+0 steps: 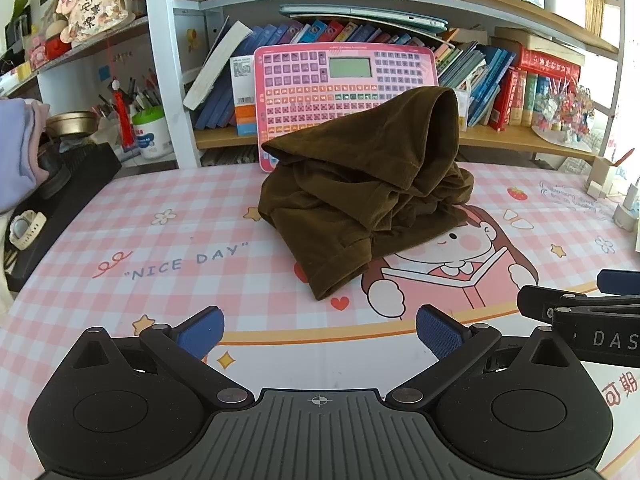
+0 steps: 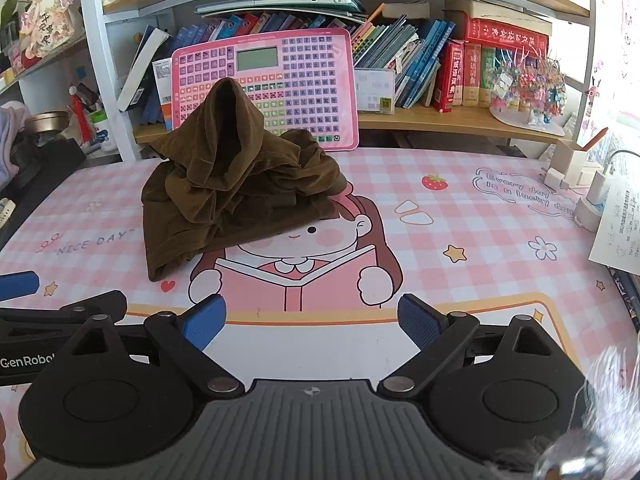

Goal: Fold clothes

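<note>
A brown garment (image 1: 360, 196) lies in a crumpled heap on the pink checked desk mat (image 1: 160, 248), one part standing up like a peak. It also shows in the right wrist view (image 2: 236, 188), left of centre. My left gripper (image 1: 320, 334) is open and empty, low over the mat in front of the heap. My right gripper (image 2: 312, 322) is open and empty, in front and to the right of the heap. Both hover apart from the cloth. The right gripper's body shows at the right edge of the left wrist view (image 1: 592, 320).
A pink toy keyboard (image 1: 344, 84) leans against the bookshelf behind the heap. Books fill the shelf (image 2: 440, 68). A black stand with a watch (image 1: 28, 228) sits at the left. Chargers and paper (image 2: 616, 224) lie at the right edge.
</note>
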The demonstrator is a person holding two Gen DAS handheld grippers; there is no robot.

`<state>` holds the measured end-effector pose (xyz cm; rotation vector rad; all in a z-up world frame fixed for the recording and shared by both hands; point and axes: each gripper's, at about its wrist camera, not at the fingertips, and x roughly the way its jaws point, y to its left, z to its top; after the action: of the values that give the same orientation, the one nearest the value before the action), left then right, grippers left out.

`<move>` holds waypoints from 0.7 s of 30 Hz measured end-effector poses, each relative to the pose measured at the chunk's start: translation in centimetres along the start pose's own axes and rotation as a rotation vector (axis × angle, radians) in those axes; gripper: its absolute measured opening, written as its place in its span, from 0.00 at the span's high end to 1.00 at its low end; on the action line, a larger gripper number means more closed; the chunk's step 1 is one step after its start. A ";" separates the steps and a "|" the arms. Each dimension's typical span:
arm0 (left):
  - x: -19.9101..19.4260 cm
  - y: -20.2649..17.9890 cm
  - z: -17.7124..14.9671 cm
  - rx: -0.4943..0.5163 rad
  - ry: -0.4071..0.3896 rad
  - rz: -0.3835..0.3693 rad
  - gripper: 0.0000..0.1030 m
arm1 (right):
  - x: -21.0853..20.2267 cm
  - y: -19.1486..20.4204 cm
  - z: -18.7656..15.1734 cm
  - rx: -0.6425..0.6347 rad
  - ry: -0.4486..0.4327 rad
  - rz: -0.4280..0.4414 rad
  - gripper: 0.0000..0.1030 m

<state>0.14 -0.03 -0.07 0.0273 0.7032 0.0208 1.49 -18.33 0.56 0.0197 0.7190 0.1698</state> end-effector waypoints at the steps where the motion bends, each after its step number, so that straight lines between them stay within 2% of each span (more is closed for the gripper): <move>1: 0.0 0.0 0.0 0.000 0.000 0.000 0.00 | 0.0 0.0 0.0 0.000 0.004 0.000 0.10; 21: 0.1 0.1 -0.1 -0.001 0.013 0.004 0.00 | 0.2 0.1 -0.1 -0.007 0.007 -0.004 0.10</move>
<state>0.17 0.07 -0.26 0.0281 0.7162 0.0254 1.57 -18.21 0.38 0.0111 0.7256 0.1681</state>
